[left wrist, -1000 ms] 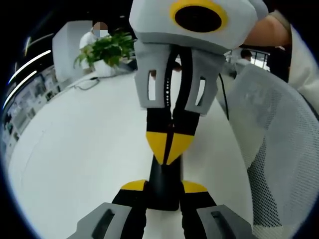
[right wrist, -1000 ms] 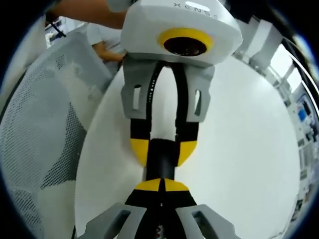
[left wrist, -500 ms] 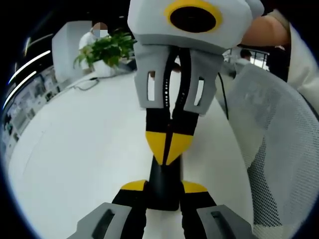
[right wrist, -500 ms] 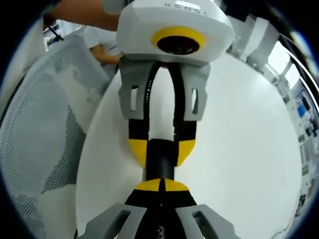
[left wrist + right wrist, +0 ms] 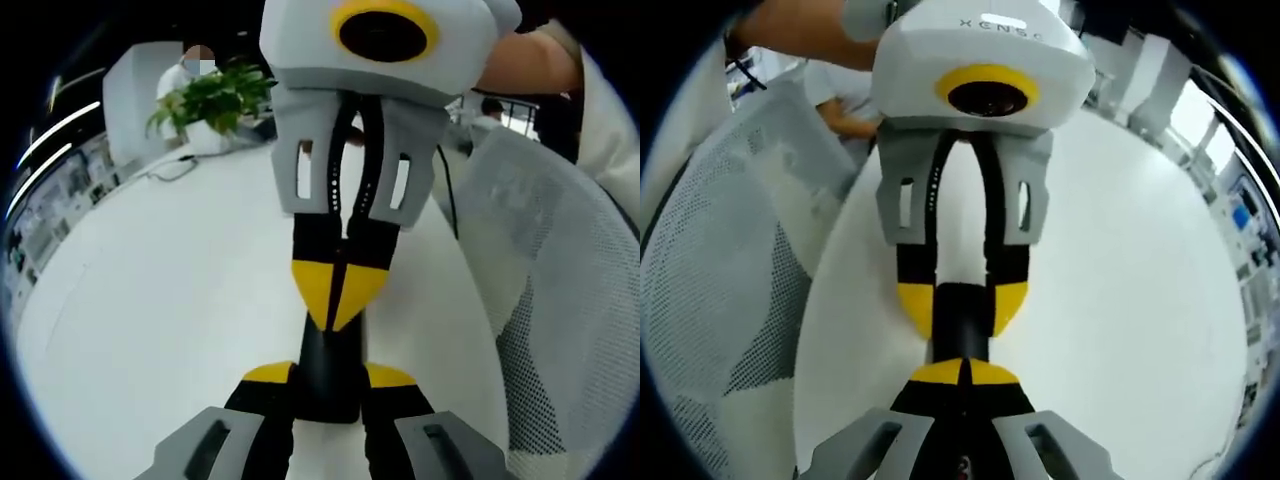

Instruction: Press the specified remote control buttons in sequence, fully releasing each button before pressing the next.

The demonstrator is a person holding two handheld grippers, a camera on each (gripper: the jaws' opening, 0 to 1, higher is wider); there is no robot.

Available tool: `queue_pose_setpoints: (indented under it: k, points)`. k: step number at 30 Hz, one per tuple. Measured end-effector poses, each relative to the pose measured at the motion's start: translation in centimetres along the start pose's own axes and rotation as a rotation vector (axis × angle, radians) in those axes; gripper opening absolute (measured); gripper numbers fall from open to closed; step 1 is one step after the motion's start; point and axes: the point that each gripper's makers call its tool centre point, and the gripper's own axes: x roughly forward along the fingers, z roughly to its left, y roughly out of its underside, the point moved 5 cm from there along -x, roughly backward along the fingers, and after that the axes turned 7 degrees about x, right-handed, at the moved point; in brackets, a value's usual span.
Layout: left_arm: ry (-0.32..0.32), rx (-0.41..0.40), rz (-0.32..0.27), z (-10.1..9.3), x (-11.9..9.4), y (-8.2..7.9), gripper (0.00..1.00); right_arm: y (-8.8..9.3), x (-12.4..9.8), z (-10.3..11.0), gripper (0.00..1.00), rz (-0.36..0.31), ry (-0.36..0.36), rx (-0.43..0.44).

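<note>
1. Left tool (image 5: 330, 378): its yellow-tipped jaws are set apart and closed against the two sides of the remote control (image 5: 331, 365). Judged purpose: holding the body steady so that it does not slide under a press.
2. Right tool (image 5: 962, 372): its jaws are brought fully together, tips touching, and hold nothing. Judged purpose: the joined tips act as one blunt point for pressing buttons.
3. The right tool's tips sit on the top face of the remote control, directly opposite the left tool.
4. The remote control is a slim black bar lying above the white table (image 5: 170, 290). Its buttons cannot be made out.
5. A white mesh chair back (image 5: 560, 300) stands beside the table.
</note>
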Motion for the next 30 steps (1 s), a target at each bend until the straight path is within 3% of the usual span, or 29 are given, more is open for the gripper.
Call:
queue_pose_setpoints:
  k: [9, 25, 30]
  points:
    - [-0.001, 0.001, 0.003, 0.0, 0.0, 0.0, 0.24, 0.1, -0.9, -0.4, 0.00, -0.033, 0.008, 0.017]
    - [0.004, 0.007, 0.007, 0.1, 0.0, 0.0, 0.24, 0.5, -1.4, 0.1, 0.24, -0.051, -0.008, 0.039]
    - [0.004, 0.007, 0.007, -0.1, 0.0, -0.3, 0.24, 0.6, -1.4, 0.2, 0.25, -0.049, -0.010, 0.037]
